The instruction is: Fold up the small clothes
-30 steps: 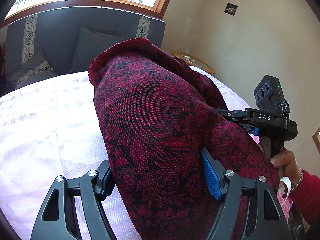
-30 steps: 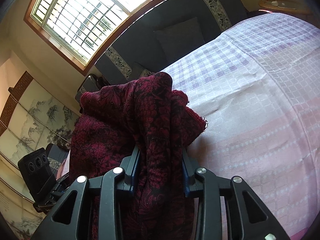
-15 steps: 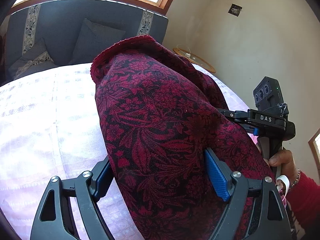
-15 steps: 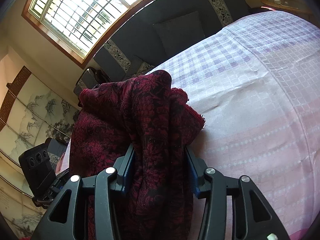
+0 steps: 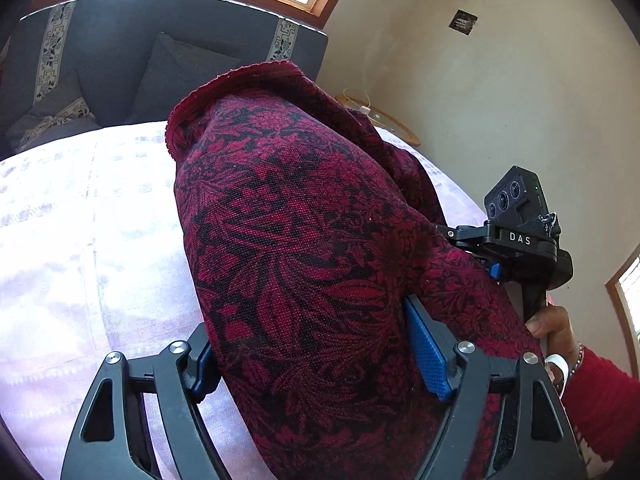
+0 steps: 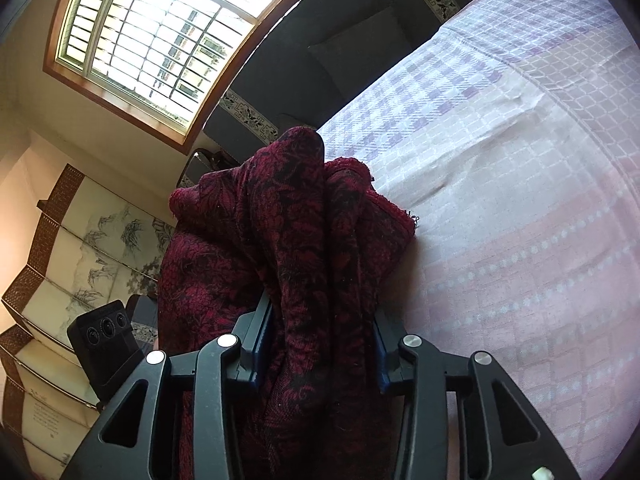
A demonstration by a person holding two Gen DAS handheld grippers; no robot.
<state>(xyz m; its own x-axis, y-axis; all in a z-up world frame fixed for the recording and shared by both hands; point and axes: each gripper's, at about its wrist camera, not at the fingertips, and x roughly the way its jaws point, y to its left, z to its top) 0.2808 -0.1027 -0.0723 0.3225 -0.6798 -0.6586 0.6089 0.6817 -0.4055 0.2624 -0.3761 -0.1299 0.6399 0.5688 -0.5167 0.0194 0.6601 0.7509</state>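
A dark red garment with a black floral pattern (image 5: pixel 304 248) hangs bunched between both grippers, above a bed with a pale lilac checked cover (image 5: pixel 80 240). My left gripper (image 5: pixel 316 344) is shut on a thick fold of it; the cloth hides most of the gap between the blue pads. My right gripper (image 6: pixel 320 336) is shut on another bunched fold of the garment (image 6: pixel 304 232). The right gripper also shows in the left wrist view (image 5: pixel 516 240), at the right, with cloth draped up to it.
The bed cover (image 6: pixel 500 200) fills the area below and to the right. A dark blue sofa with cushions (image 5: pixel 140 64) stands beyond the bed under a window (image 6: pixel 152 40). A round wooden side table (image 5: pixel 384 120) is by the wall. A painted folding screen (image 6: pixel 80 264) stands at left.
Both grippers keep their hold on the garment. The views have shifted slightly, with the cloth raised a little and drawn nearer to the cameras.
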